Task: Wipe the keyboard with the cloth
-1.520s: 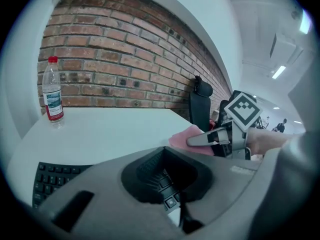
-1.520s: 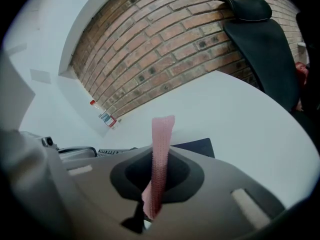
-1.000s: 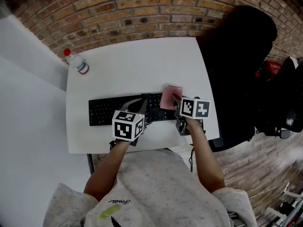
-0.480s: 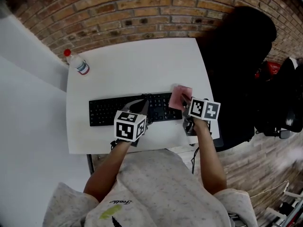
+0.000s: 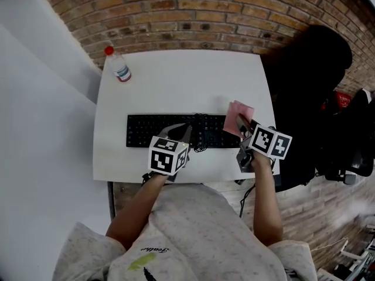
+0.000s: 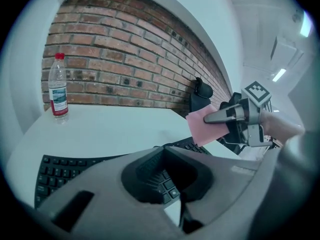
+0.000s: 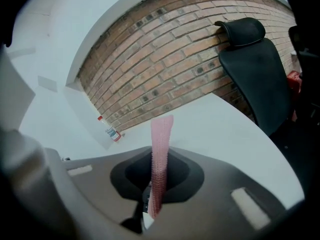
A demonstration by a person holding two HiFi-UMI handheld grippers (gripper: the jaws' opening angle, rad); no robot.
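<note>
**Cloth clamped in right gripper, hanging over keyboard's right end**

The pink square cloth (image 5: 241,110) is sitting in the right gripper (image 5: 242,122). Its jaws are closing tight on the cloth's lower edge. In the right gripper view the cloth is standing edge-on between them and sticking out past the tips. From the left gripper view it is hanging in the air, clear of the keys and the tabletop.

The black full-size keyboard (image 5: 170,132) is lying flat across the near half of the white square table (image 5: 176,78), long side running left to right. The cloth is hovering over its right end.

The left gripper (image 5: 183,133) is reaching in from the near edge, tips over the keyboard's middle-right keys. Its jaws are pressing together with nothing between them; keys are showing through the hollow behind the tips. Whether the tips are touching the keys, I can't tell.

The two grippers are sitting apart, left one over the keyboard, right one at its right end.

A clear plastic bottle with a red cap (image 5: 119,67) is standing upright at the table's far-left corner, well apart from the keyboard. A black office chair (image 5: 307,81) is standing just beyond the table's right side. A red brick wall (image 5: 187,13) is running along the far side.
</note>
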